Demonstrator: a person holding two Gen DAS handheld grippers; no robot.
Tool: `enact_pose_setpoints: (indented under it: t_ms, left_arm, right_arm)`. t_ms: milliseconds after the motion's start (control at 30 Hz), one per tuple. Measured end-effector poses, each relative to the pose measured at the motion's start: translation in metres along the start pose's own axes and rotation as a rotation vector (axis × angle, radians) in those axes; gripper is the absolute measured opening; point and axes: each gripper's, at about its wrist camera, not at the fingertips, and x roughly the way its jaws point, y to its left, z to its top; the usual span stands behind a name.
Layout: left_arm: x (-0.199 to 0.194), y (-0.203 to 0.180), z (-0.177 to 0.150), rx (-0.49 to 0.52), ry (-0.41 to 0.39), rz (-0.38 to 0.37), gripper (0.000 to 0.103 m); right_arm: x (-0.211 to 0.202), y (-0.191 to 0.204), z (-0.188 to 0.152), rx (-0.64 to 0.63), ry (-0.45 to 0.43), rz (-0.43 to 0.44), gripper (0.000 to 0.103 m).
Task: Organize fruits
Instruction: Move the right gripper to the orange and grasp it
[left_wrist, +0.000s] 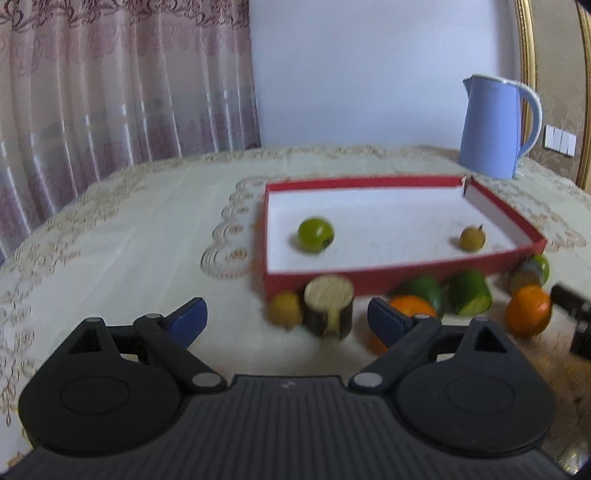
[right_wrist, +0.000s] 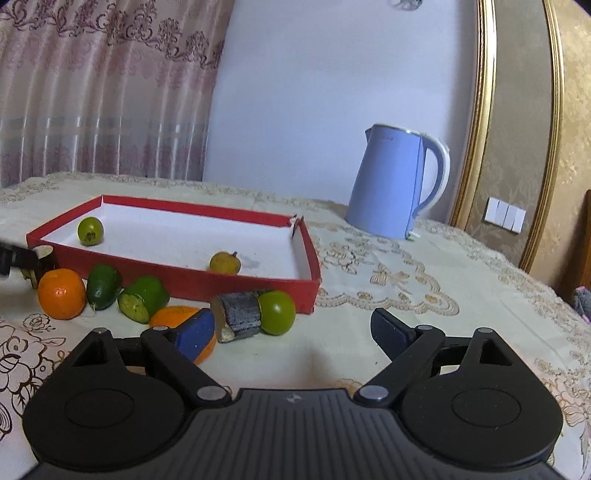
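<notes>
Cream cloth with a gold floral pattern covers the table (right_wrist: 388, 266), and a pink patterned curtain (right_wrist: 92, 92) hangs behind it on the left. A pale blue kettle (right_wrist: 391, 184) is set at the far right of the table. A shallow red box (right_wrist: 177, 277) with a white floor lies in the middle; inside it a green fruit (right_wrist: 90, 231) is seen toward the left and a small yellow-brown fruit (right_wrist: 224, 262) toward the right near wall.

Along the near wall of the box, outside it, the remaining pieces are lined up on the cloth. From the left in the right wrist view: a whole orange (right_wrist: 61, 293), a dark green fruit (right_wrist: 103, 286), a cut green fruit (right_wrist: 144, 300), a second orange (right_wrist: 177, 317) partly hidden behind a blue finger pad, a short wooden log piece (right_wrist: 238, 315) and a round green fruit (right_wrist: 277, 312) touching it. In the left wrist view another log piece (left_wrist: 328, 308) is seen beside a small brown fruit (left_wrist: 284, 309).

The left gripper (left_wrist: 286, 319) is held with its fingers wide apart and nothing between them. The right gripper (right_wrist: 291, 332) is likewise spread, gripping nothing.
</notes>
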Motion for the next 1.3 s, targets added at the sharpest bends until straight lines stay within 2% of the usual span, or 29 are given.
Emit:
enact_pose_setpoints:
  t_ms: [100, 267, 400, 633, 700, 767, 867, 1100, 1133, 1167, 1300]
  left_arm:
    - [0.003, 0.003, -0.008, -0.012, 0.024, -0.006, 0.093]
    - [0.006, -0.003, -0.016, 0.005, 0.048, -0.01, 0.094]
    - [0.007, -0.005, -0.018, -0.002, 0.039, 0.013, 0.098]
    - [0.015, -0.001, -0.017, -0.022, 0.07, 0.015, 0.1]
    - [0.015, -0.003, -0.017, -0.006, 0.063, 0.02, 0.101]
    - [0.014, -0.007, -0.018, 0.014, 0.052, 0.036, 0.102]
    - [0.014, -0.009, -0.019, 0.027, 0.047, 0.051, 0.103]
    - [0.017, -0.003, -0.018, -0.004, 0.063, 0.033, 0.103]
    - [0.017, -0.003, -0.018, -0.006, 0.064, 0.032, 0.103]
    - [0.017, -0.002, -0.018, -0.008, 0.065, 0.031, 0.103]
    - [0.018, -0.001, -0.017, -0.018, 0.068, 0.026, 0.103]
  right_arm:
    - [-0.005, 0.002, 0.0, -0.003, -0.015, 0.02, 0.092]
    - [-0.009, 0.002, 0.007, 0.039, 0.038, 0.127, 0.092]
    - [-0.005, 0.007, 0.014, 0.064, 0.081, 0.183, 0.092]
    - [-0.008, 0.02, 0.01, 0.04, 0.072, 0.216, 0.09]
    - [-0.007, 0.023, 0.011, 0.034, 0.08, 0.236, 0.087]
    - [-0.007, 0.027, 0.013, 0.027, 0.084, 0.251, 0.074]
    - [-0.008, 0.032, 0.015, 0.014, 0.091, 0.269, 0.062]
    - [0.007, 0.041, 0.018, 0.034, 0.137, 0.345, 0.051]
    - [0.009, 0.043, 0.018, 0.027, 0.137, 0.348, 0.048]
    - [0.012, 0.046, 0.018, 0.015, 0.145, 0.352, 0.041]
    - [0.018, 0.051, 0.014, 0.004, 0.152, 0.349, 0.039]
